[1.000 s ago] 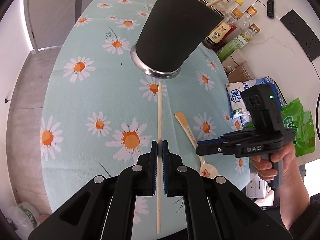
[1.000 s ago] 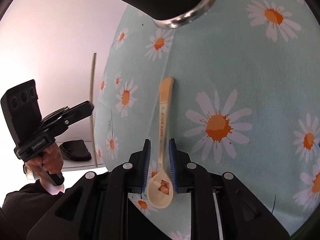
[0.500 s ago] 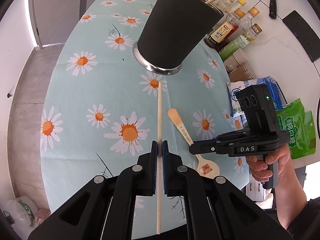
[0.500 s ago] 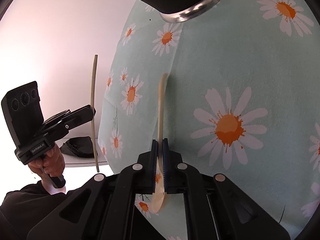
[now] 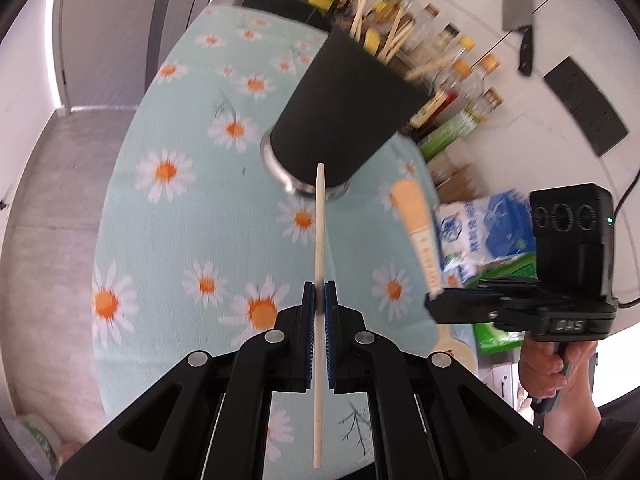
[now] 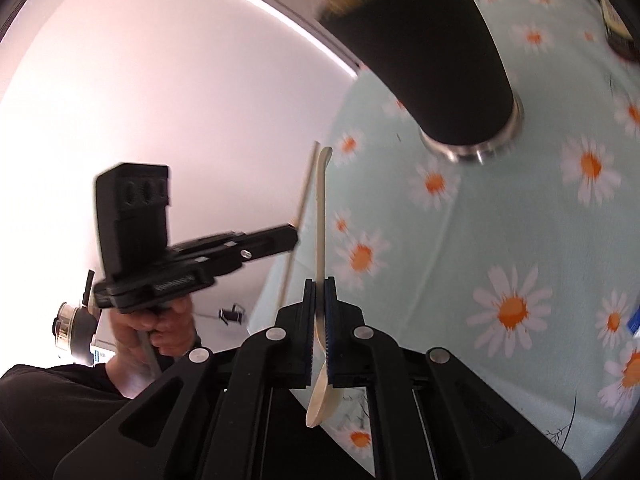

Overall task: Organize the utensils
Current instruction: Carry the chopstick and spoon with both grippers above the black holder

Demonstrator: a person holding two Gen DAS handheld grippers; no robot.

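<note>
My left gripper [image 5: 319,289] is shut on a pale wooden chopstick [image 5: 319,232], held in the air with its tip pointing at the black utensil holder [image 5: 344,116]. My right gripper [image 6: 319,286] is shut on a cream spoon [image 6: 322,216], lifted off the table with the handle pointing forward. The spoon [image 5: 416,232] and right gripper [image 5: 436,304] show at the right of the left wrist view. The left gripper [image 6: 294,236] with the chopstick [image 6: 302,196] shows at the left of the right wrist view. The holder [image 6: 432,52] has several utensils inside.
The table wears a light blue daisy cloth [image 5: 192,200]. Sauce bottles [image 5: 460,80] and food packets [image 5: 480,232] crowd the far right of the table. A cleaver [image 5: 520,32] hangs on the wall. The table edge [image 6: 288,280] drops to the left.
Both grippers have lifted and moved toward the holder. The spoon left the cloth after the right gripper shut on it. The chopstick rose with the left gripper.
</note>
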